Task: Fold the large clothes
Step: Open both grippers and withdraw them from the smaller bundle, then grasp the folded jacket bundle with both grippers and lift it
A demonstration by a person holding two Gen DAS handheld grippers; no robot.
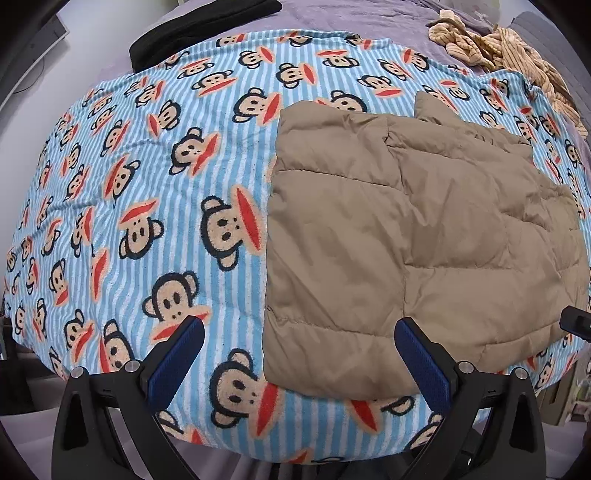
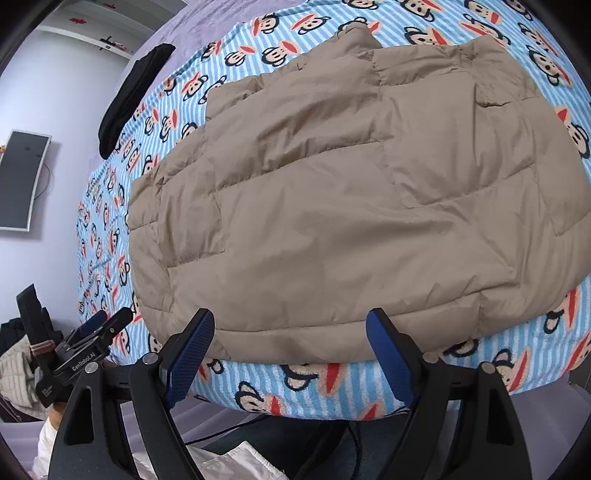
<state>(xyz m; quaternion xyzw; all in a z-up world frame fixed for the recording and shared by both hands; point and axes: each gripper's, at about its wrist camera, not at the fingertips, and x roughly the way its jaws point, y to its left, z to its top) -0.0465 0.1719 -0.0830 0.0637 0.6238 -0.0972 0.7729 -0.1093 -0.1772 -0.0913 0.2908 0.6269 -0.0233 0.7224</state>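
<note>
Tan puffy coat [image 2: 343, 192] lies folded flat on the bed's monkey blanket [image 1: 147, 221]; nothing is held.
Both jaws are spread wide w/ nothing between: left hand-held gripper [image 1: 299, 356] by the coat's near left edge, right hand-held gripper [image 2: 290, 350] over its near edge. Next, prob. that near edge must be grabbed & folded far-ward.

Bed [image 1: 332, 22] with purple sheet. Striped monkey-print blanket [image 1: 147, 206] spread across it. Folded tan quilted jacket [image 1: 406, 240] flat on blanket. Black garment [image 1: 207, 33] and tan corduroy garment [image 1: 491, 48] near far edge.
</note>
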